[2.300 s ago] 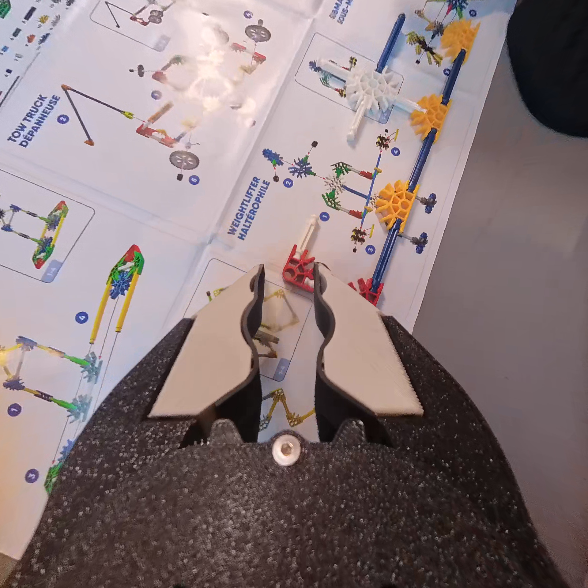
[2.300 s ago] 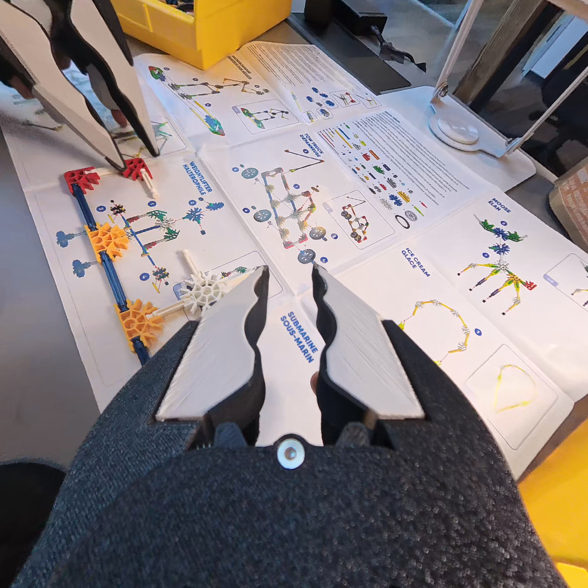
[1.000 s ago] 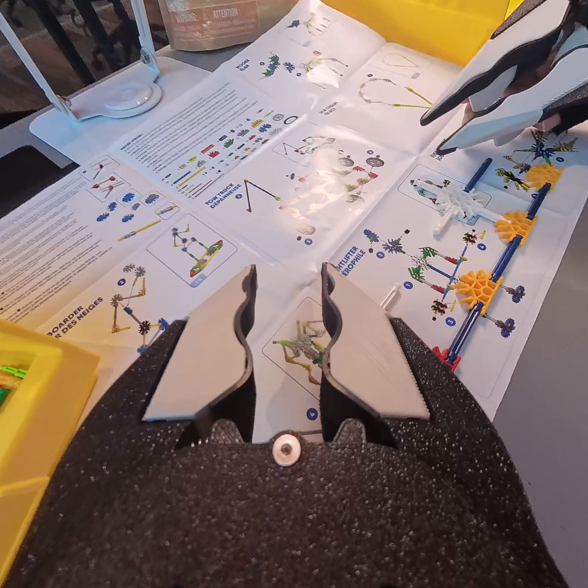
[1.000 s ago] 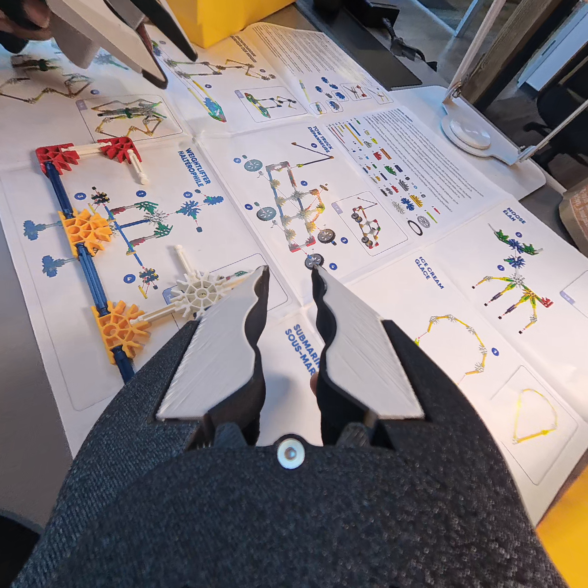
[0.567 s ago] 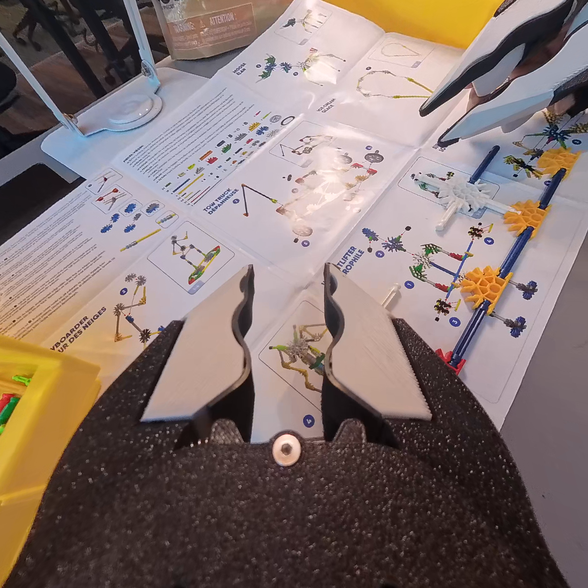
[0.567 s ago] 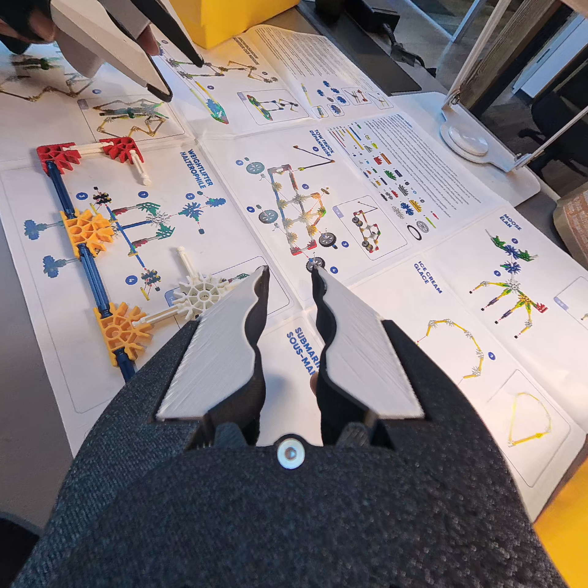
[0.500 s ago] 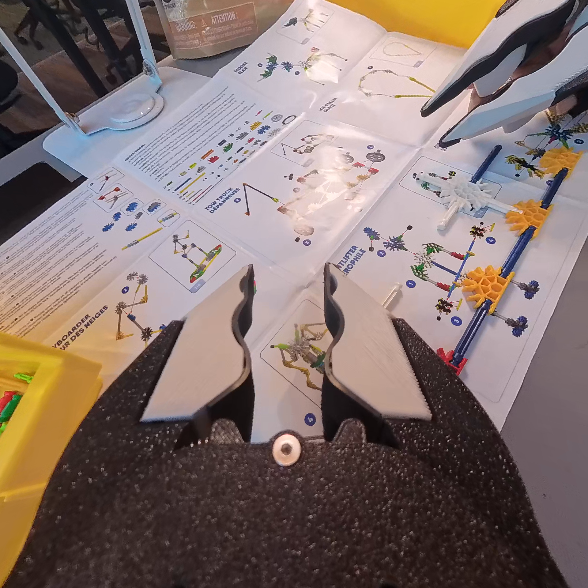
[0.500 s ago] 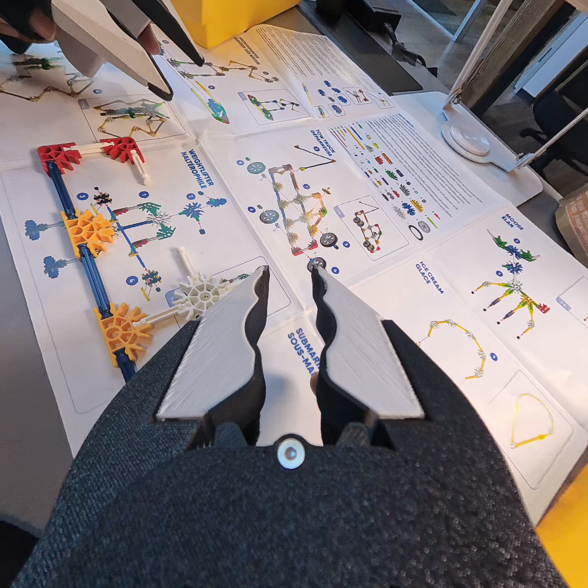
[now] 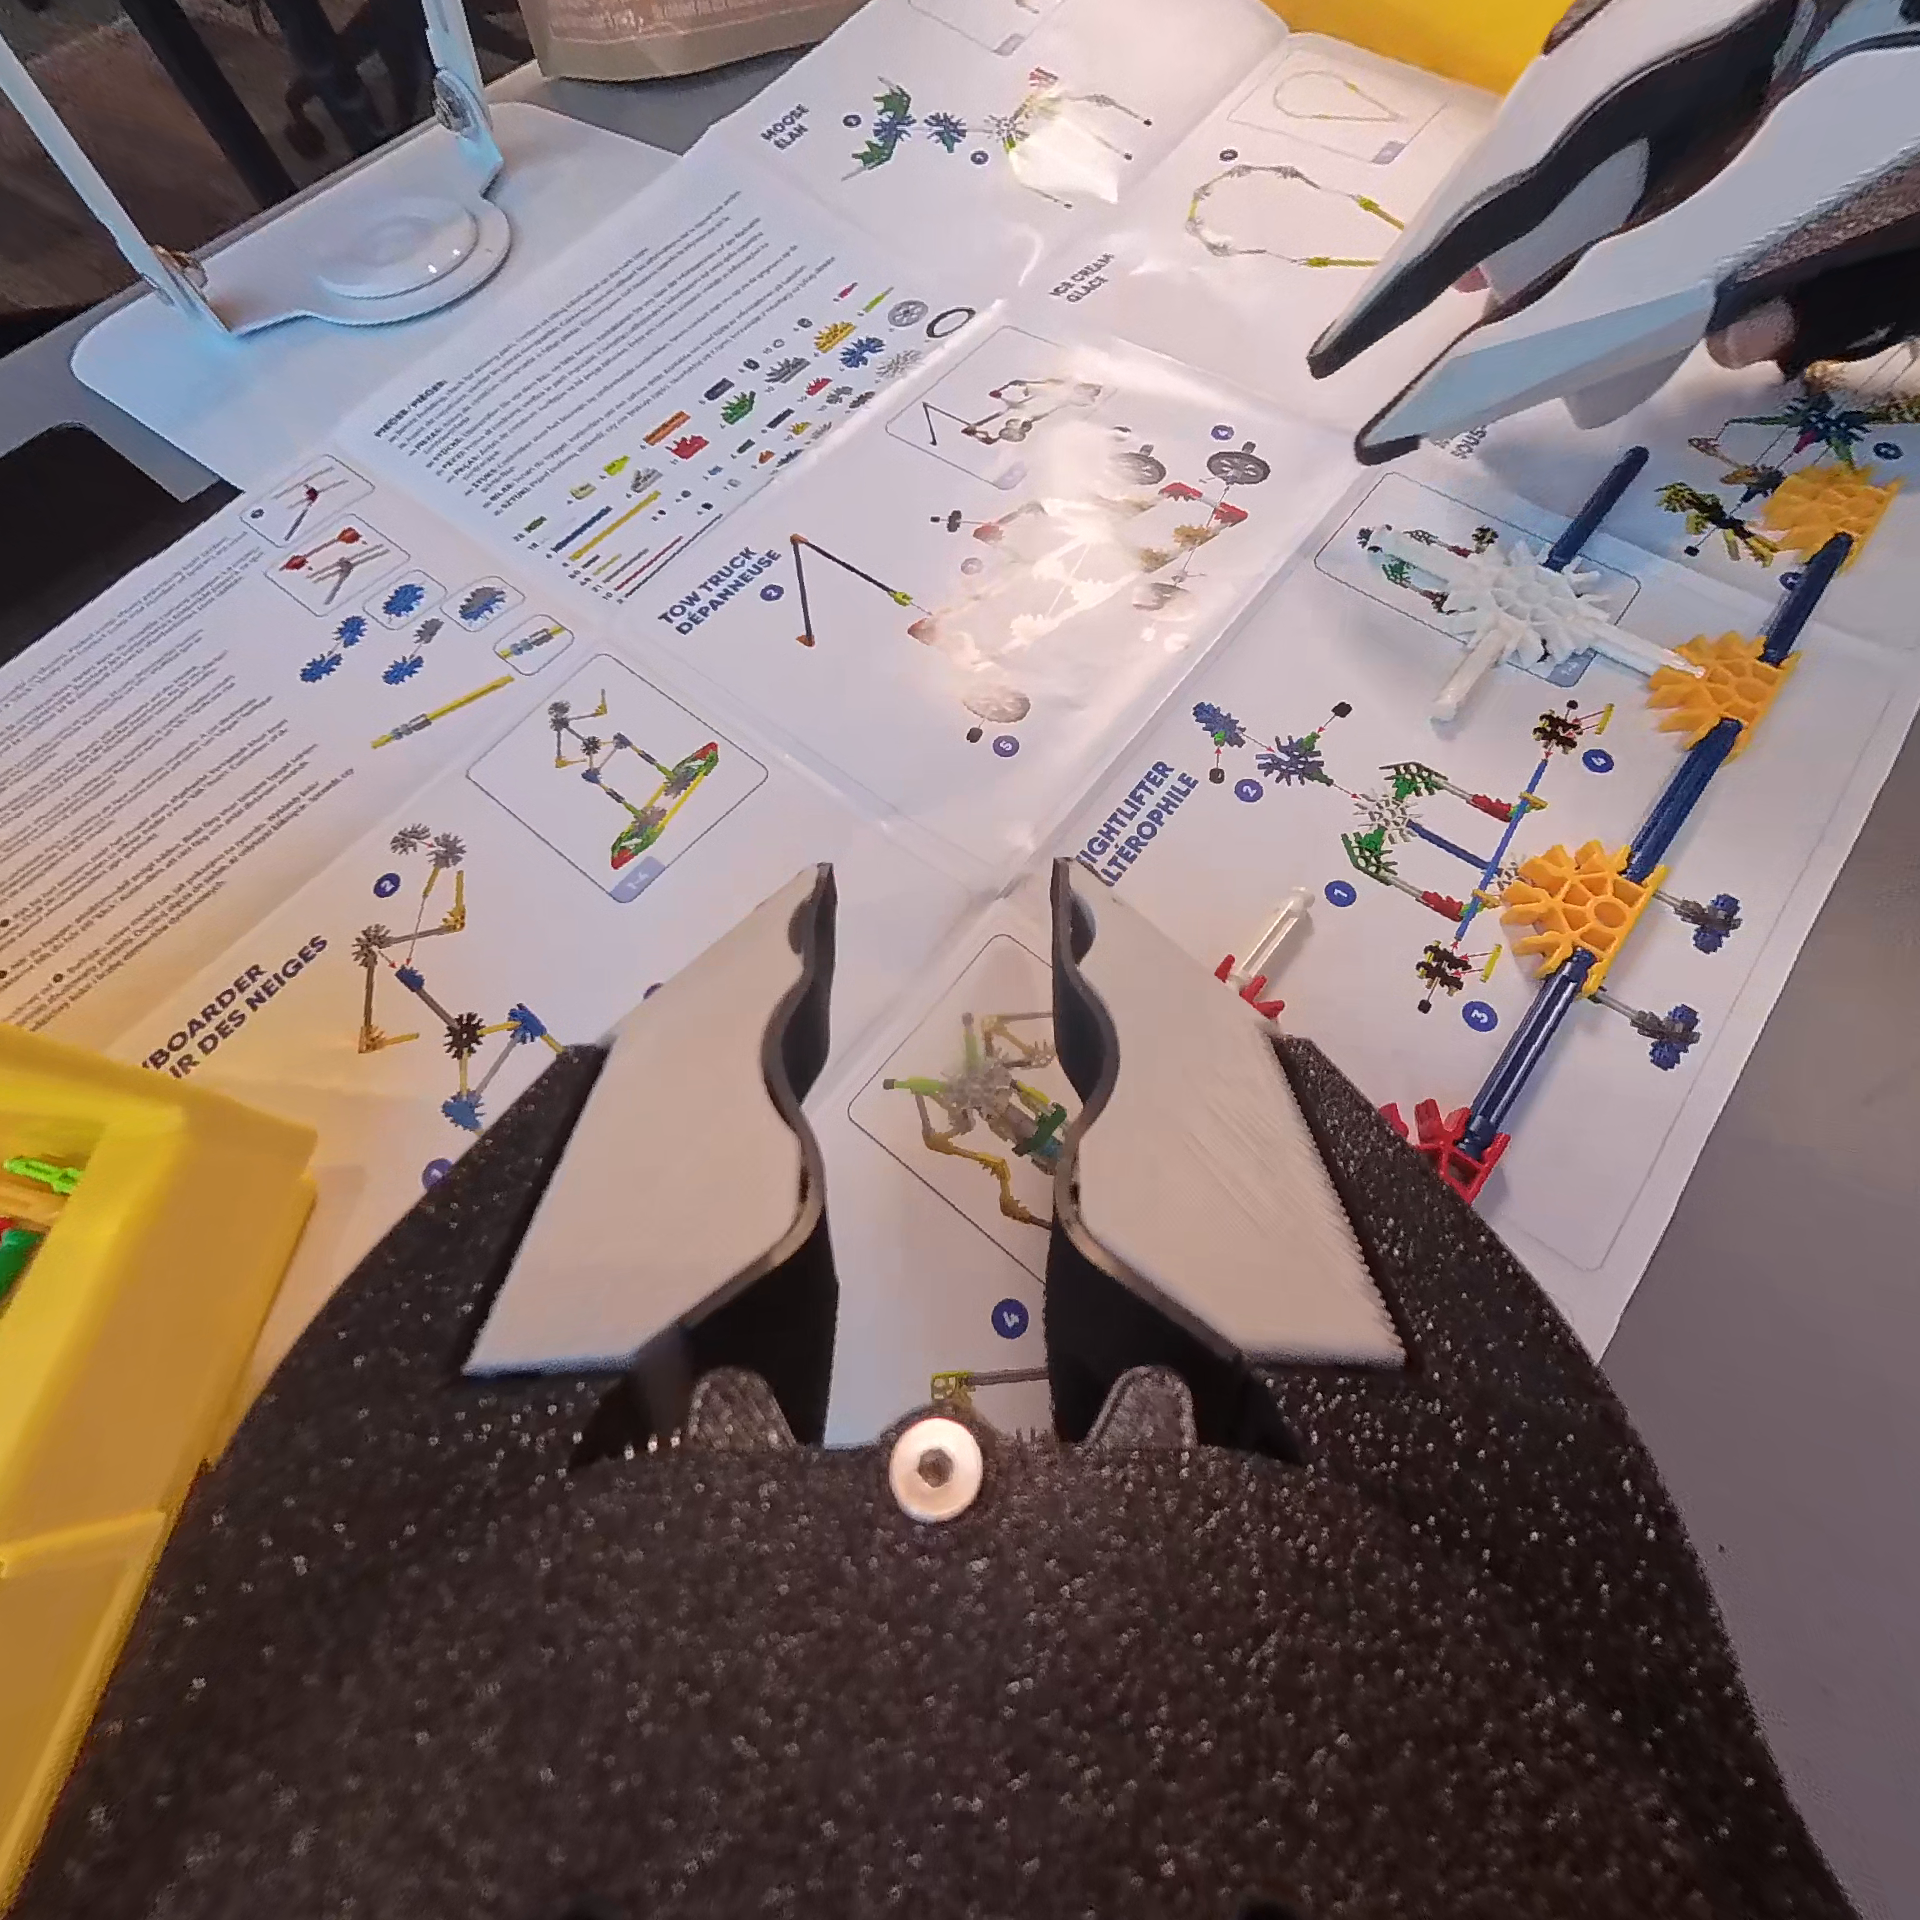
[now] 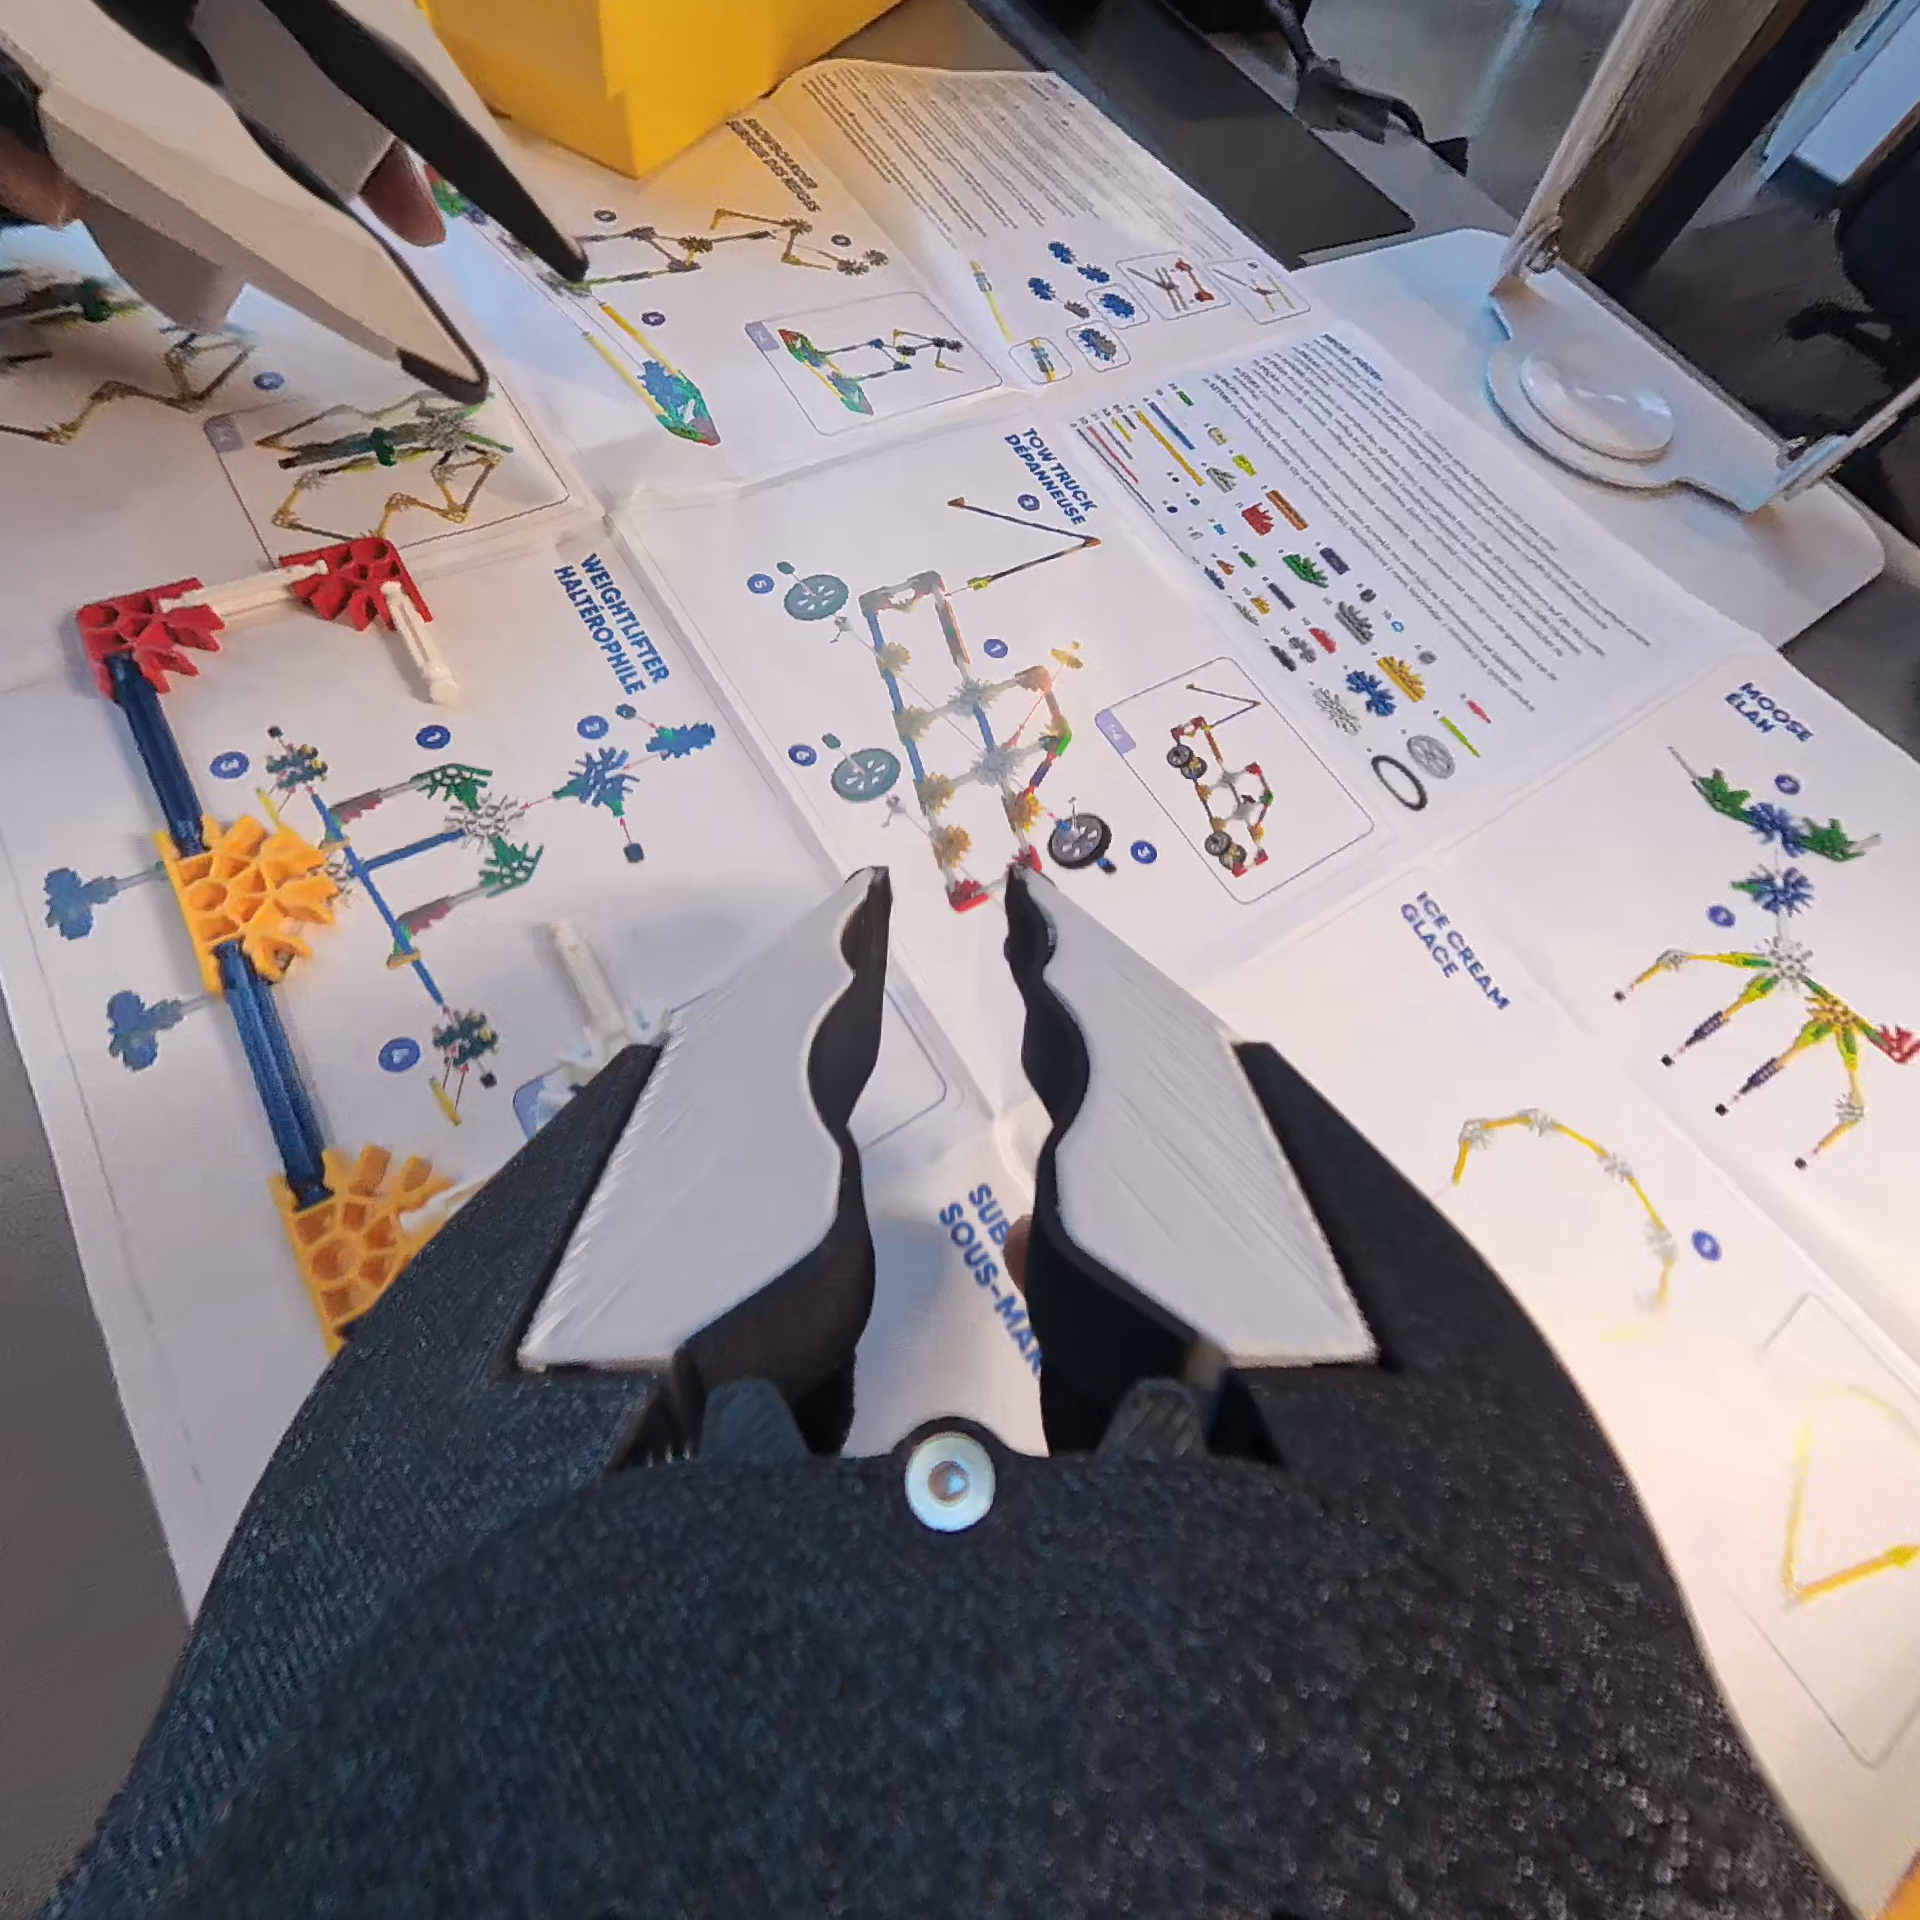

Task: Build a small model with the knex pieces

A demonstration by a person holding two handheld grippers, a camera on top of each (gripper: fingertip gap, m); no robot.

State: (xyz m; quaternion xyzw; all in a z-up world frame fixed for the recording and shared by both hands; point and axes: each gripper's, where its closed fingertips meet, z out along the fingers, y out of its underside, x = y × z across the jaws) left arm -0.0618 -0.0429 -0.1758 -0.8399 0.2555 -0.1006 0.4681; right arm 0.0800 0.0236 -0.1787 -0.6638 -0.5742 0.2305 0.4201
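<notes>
A toy build lies on a white instruction sheet [image 9: 727,416]: blue rods [image 10: 156,738], orange connectors [image 10: 249,894], two red connectors [image 10: 358,582] joined by a white rod, and a white snowflake connector [image 9: 1522,608]. My left gripper [image 9: 943,883] is open and empty, held above the sheet to the left of the red end [image 9: 1449,1138] of the build. My right gripper [image 10: 948,883] is open and empty, held above the sheet just right of the white connector [image 10: 603,1008], which its left finger partly hides. Each gripper also shows in the other's view, the right one [image 9: 1351,410] and the left one [image 10: 514,327].
A yellow parts bin [image 9: 125,1299] sits at the left gripper's near left and also shows in the right wrist view [image 10: 665,73]. A white stand base [image 9: 395,249] rests at the sheet's far edge. Grey table [image 9: 1766,1455] lies beyond the sheet. The left gripper's tips are roughly 15 cm from the right gripper's.
The left gripper has drawn back and up from the red connector it stood over. In the last half second both grippers have edged forward over the sheet. Both stay open.
</notes>
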